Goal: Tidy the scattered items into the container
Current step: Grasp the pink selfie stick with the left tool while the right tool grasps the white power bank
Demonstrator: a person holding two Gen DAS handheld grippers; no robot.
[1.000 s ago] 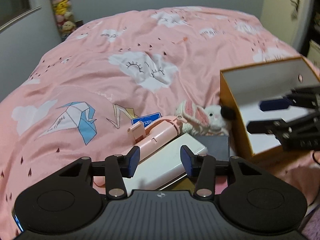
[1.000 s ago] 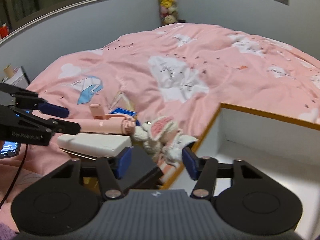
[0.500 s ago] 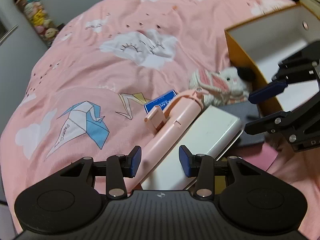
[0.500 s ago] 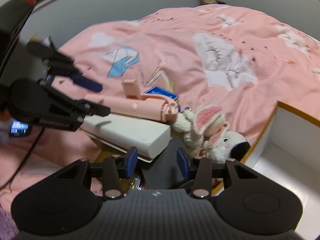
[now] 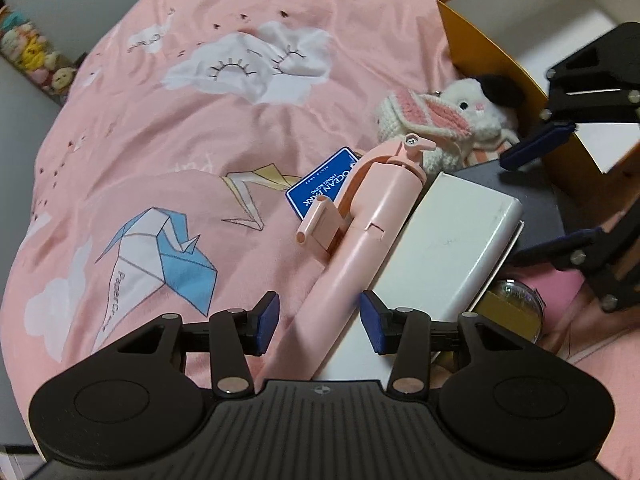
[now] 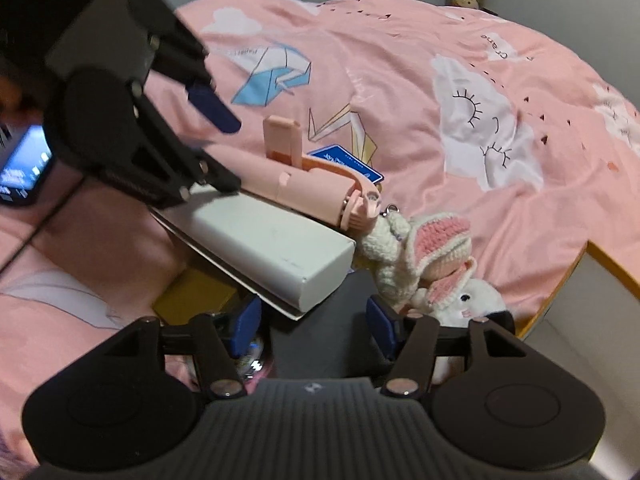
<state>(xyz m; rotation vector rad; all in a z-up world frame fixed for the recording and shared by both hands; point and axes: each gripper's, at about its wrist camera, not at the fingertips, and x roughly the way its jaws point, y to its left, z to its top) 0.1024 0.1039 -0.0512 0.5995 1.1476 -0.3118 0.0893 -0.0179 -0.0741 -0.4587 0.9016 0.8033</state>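
A pink selfie stick (image 5: 360, 240) lies on the bed beside a white box (image 5: 444, 240), over a blue card (image 5: 320, 188). My left gripper (image 5: 318, 322) is open, its fingers on either side of the stick's handle end, not touching. It shows in the right wrist view (image 6: 216, 152). A crocheted bunny (image 5: 440, 120) lies against the orange-rimmed container (image 5: 492, 56). My right gripper (image 6: 314, 326) is open over a dark flat box (image 6: 320, 336), between the white box (image 6: 272, 252) and the bunny (image 6: 424, 264). It shows in the left wrist view (image 5: 560, 188).
A yellow item (image 6: 196, 296) and a round clear lid (image 5: 516, 300) lie under the white box. A pink paper (image 5: 560, 292) lies by them. A lit phone (image 6: 24, 164) with a cable sits at the left. The pink duvet (image 5: 200, 100) covers the bed.
Both grippers have moved forward and down toward the pile. The left one now straddles the selfie stick's handle; the right one has come over the dark box.
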